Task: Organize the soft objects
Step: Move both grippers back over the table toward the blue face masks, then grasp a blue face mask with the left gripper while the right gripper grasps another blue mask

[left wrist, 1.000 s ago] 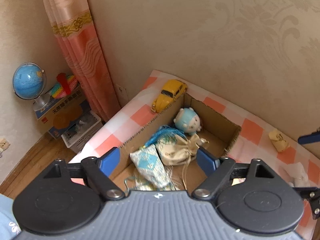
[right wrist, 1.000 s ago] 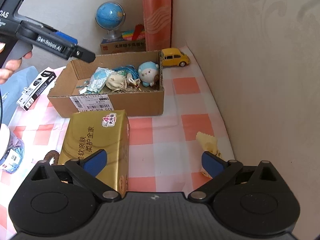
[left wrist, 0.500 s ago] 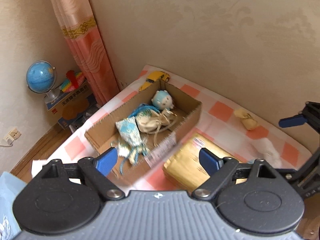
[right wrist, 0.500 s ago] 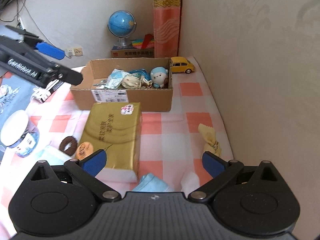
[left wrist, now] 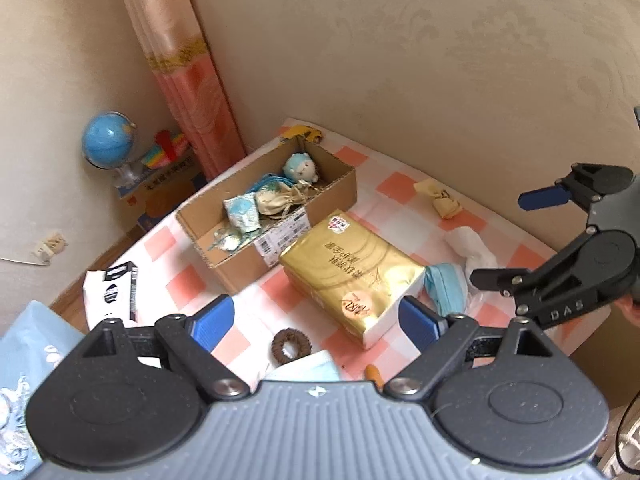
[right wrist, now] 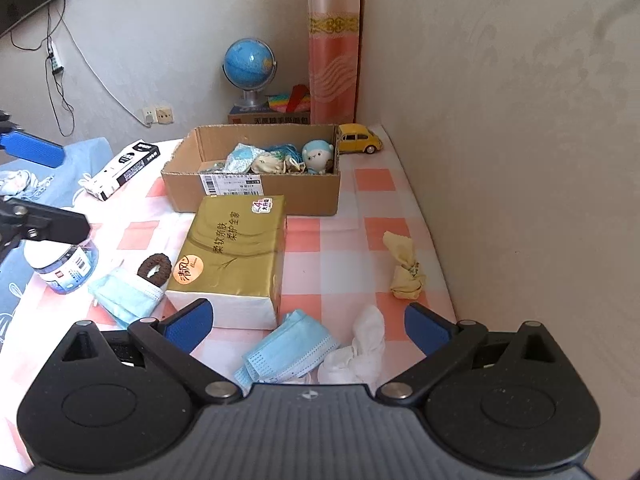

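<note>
Both tongs farther back from the cardboard box [right wrist: 256,192] than before, left [left wrist: 316,322] opening, right [right wrist: 308,326] apart, empty.

a cream wall with a faint embossed floral pattern [right wrist: 520,120] is seen along one side, met in the corner by a hanging pink and peach curtain [right wrist: 334,40] with a gold band. a plain wall [right wrist: 140,32] carries sockets [right wrist: 158,115] and trailing cables, and wooden flooring [left wrist: 116,252] is lit by soft daylight.
</note>
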`<state>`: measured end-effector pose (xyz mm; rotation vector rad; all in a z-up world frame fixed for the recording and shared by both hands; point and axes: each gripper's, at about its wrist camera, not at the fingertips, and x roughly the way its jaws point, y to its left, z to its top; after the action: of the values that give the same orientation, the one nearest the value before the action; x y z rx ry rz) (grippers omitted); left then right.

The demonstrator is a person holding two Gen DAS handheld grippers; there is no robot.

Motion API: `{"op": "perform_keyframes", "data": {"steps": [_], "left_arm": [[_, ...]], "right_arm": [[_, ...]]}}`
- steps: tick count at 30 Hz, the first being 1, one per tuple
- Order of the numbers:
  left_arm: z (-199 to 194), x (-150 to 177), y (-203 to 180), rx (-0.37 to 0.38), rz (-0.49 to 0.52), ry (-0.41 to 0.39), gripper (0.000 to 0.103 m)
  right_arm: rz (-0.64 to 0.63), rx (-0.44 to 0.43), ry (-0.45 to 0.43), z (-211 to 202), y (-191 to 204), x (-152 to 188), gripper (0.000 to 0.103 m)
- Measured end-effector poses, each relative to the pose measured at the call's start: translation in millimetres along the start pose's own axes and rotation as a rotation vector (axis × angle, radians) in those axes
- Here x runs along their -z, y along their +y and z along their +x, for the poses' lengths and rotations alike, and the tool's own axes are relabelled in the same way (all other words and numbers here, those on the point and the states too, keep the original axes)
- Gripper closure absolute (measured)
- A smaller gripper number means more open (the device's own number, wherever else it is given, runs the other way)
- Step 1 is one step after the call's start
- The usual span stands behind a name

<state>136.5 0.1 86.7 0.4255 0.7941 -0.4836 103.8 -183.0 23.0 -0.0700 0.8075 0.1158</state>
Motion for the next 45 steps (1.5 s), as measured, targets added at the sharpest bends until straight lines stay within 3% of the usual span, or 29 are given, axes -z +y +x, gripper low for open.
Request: {"op": "perform_keyframes", "data": {"steps": [6, 12, 19, 23, 27, 36, 42, 45], "left_arm": [[8, 32, -8, -0.036, -0.073, -0.011, 0.009], [37, 69, -21, -0.136, -0.11, -0.036, 0.009], [65, 91, -13, -0.096, -0.247, -0.007, 0.009], [84, 100, -8, -0.109, -0.294, 0.034, 0.009], [93, 107, 0, -0.104, -0.347, 0.047, 0.009], [115, 100, 6, -0.091, -0.362, 0.06, 0.009], [127, 102, 11, -0.098, -0.389, 0.086, 0.009], [130, 105, 15, -0.095, -0.406, 0.096, 0.009]], "right_arm": [[-0.027, -0.011, -0.009, 2, 2, 16, 0.0], [-0.073, -0.025, 0.006, 19, 0, 40, 0.0], [-0.114, -0.06, 0.062, 45, -1, 65, 0.0], [-0.121, -0.064, 0.097, 59, 0, 75, 0.0], [-0.154, -0.081, 0.083, 63, 4, 82, 0.0], [-0.201, -0.106, 0.062, 64, 9, 79, 0.0], [-0.173, -0.086, 0.024, 55, -3, 66, 0.0], [-0.186, -0.115, 0.004, 53, -3, 56, 0.0]]}}
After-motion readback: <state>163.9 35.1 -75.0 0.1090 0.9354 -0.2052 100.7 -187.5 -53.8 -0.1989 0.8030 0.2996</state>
